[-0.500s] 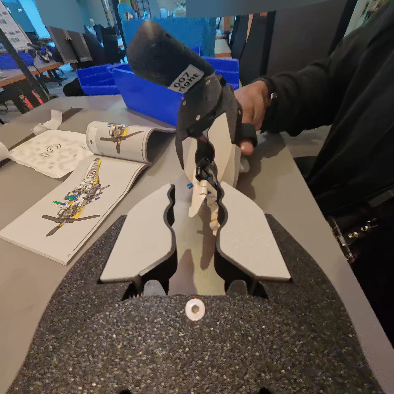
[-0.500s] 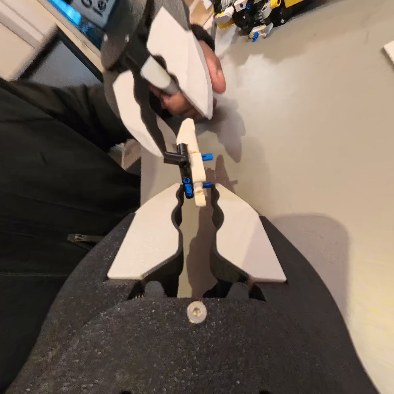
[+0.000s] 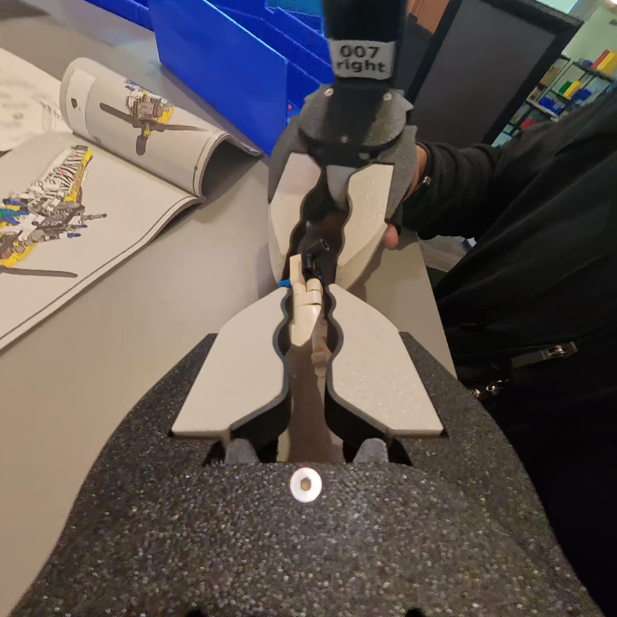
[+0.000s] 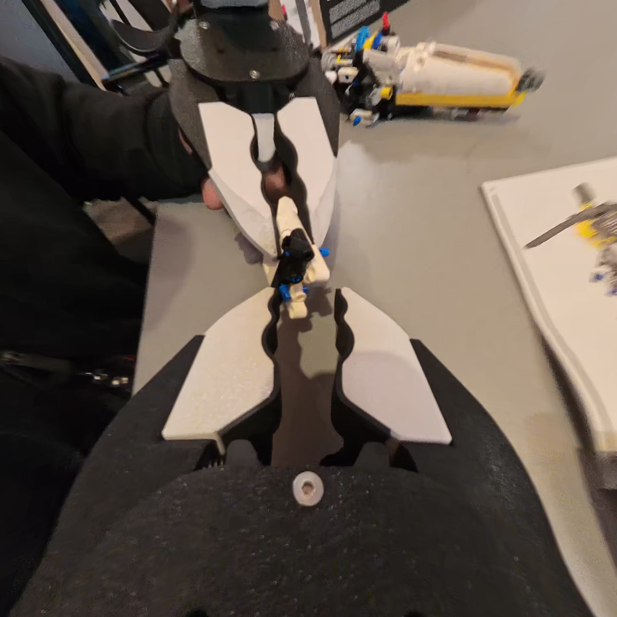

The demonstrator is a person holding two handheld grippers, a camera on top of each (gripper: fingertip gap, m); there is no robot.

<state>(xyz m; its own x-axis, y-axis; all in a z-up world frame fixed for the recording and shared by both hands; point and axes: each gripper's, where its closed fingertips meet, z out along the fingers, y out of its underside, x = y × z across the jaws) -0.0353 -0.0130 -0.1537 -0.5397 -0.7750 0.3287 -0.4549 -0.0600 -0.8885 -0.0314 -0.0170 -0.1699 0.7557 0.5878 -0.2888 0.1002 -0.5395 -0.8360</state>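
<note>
A small white brick assembly point(image 3: 303, 314) with a black connector and blue pins sits between my left gripper's point(image 3: 307, 290) pads, which are shut on its white body above the grey table point(image 3: 167, 317). The right wrist view shows the same: the left gripper point(image 4: 293, 250) pinches the assembly point(image 4: 317, 267) from the far side. My right gripper point(image 4: 303, 292) faces it with its jaws apart. The assembly's free end lies between its fingertips, close to the left one, and the right pad stands clear. In the left wrist view the right gripper point(image 3: 312, 280) stands open around the black connector.
An open instruction booklet point(image 3: 100, 207) lies on the table to the left, with blue bins point(image 3: 227, 66) behind it. A partly built white and yellow model point(image 4: 434, 80) lies farther back. The table edge and a person in black clothes point(image 3: 534, 300) are to the side.
Half a second ago the right gripper held the assembly and my left jaws stood wide around it. Now the left pads have closed on it and the right jaws have opened.
</note>
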